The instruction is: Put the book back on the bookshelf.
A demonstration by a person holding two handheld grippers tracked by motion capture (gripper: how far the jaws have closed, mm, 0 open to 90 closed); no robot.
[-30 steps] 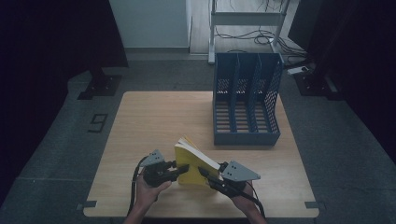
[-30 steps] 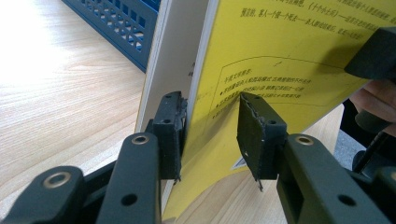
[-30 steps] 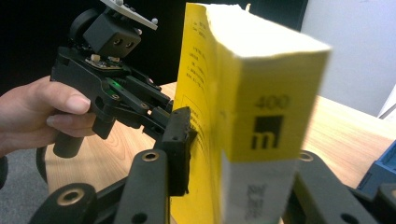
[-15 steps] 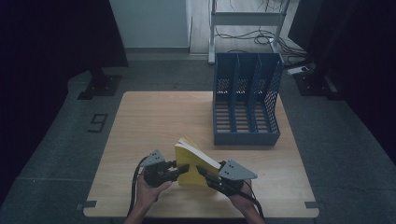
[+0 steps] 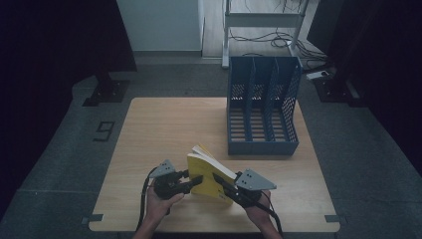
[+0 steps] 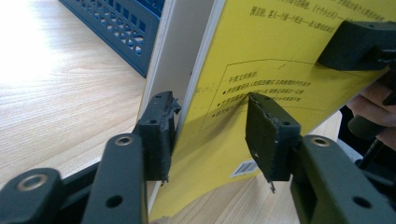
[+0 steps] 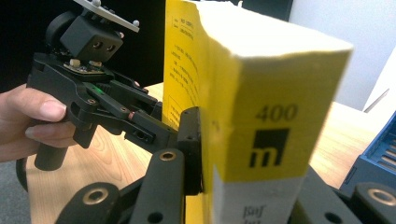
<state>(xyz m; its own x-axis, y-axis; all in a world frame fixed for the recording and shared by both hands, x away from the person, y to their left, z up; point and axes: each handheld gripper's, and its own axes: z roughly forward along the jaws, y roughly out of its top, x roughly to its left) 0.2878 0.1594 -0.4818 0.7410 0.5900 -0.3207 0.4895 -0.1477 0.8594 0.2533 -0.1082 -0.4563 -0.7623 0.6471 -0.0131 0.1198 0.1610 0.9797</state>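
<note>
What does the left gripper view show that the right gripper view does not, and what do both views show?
Left gripper view: the yellow book's back cover with a barcode and a printed text box, and the left jaws standing apart, one on each side of that cover.

Right gripper view: the book's spine with "400" and a black logo, the right jaws pressed on the book, and the hand holding the left gripper.

Both: the book, the wooden table and part of the blue file rack.
</note>
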